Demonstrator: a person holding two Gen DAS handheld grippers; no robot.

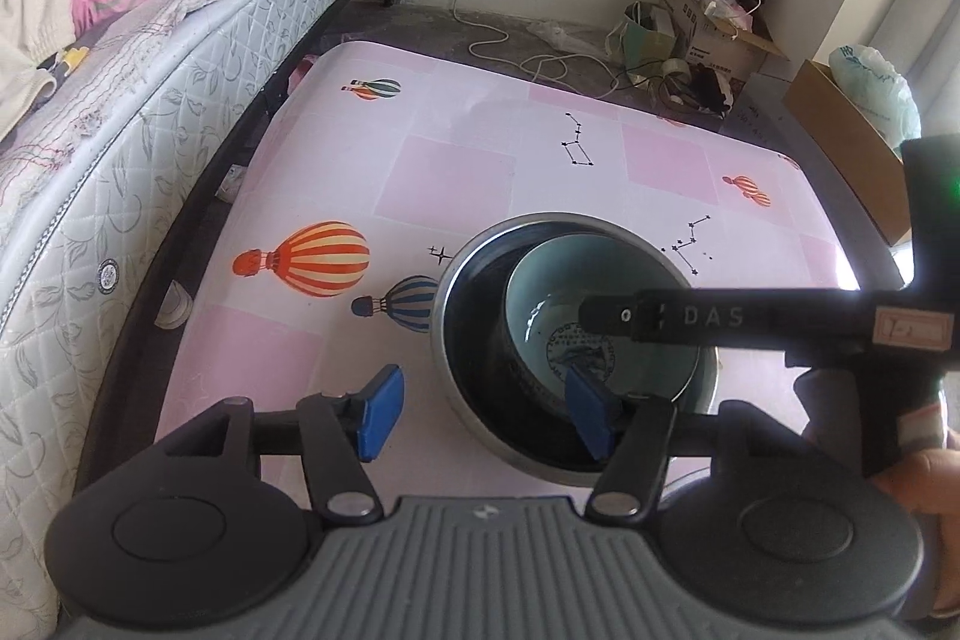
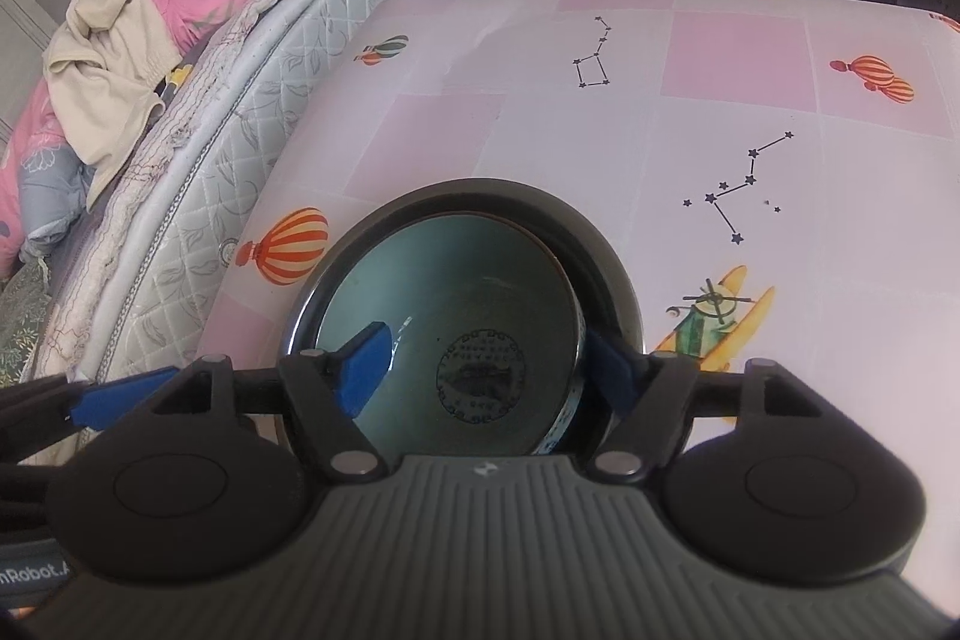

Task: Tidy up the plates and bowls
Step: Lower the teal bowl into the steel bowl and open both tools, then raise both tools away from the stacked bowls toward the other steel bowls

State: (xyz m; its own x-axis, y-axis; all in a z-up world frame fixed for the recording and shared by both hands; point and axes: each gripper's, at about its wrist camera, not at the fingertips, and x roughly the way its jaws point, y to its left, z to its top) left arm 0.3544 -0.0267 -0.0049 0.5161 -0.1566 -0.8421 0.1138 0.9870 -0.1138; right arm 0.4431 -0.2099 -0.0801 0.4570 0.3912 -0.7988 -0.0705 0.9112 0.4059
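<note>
A pale blue-green ceramic bowl [image 1: 558, 292] [image 2: 444, 280] with a dark round print on its bottom sits inside a larger dark metal bowl [image 1: 474, 280] [image 2: 606, 256] on the pink patterned table [image 1: 456, 178] [image 2: 540, 130]. My left gripper [image 1: 480, 400] is open at the near left rim of the metal bowl, one blue pad outside it and one inside. My right gripper [image 2: 486, 364] is open, one pad inside the ceramic bowl and one outside its right wall. The right gripper's black finger [image 1: 720, 319] crosses over the bowl in the left wrist view.
A bed [image 1: 120, 130] [image 2: 252, 88] with a quilted mattress and piled clothes runs along the table's left edge. Cardboard boxes [image 1: 726, 16], bags and a white cable [image 1: 528, 52] lie on the floor beyond the table's far edge.
</note>
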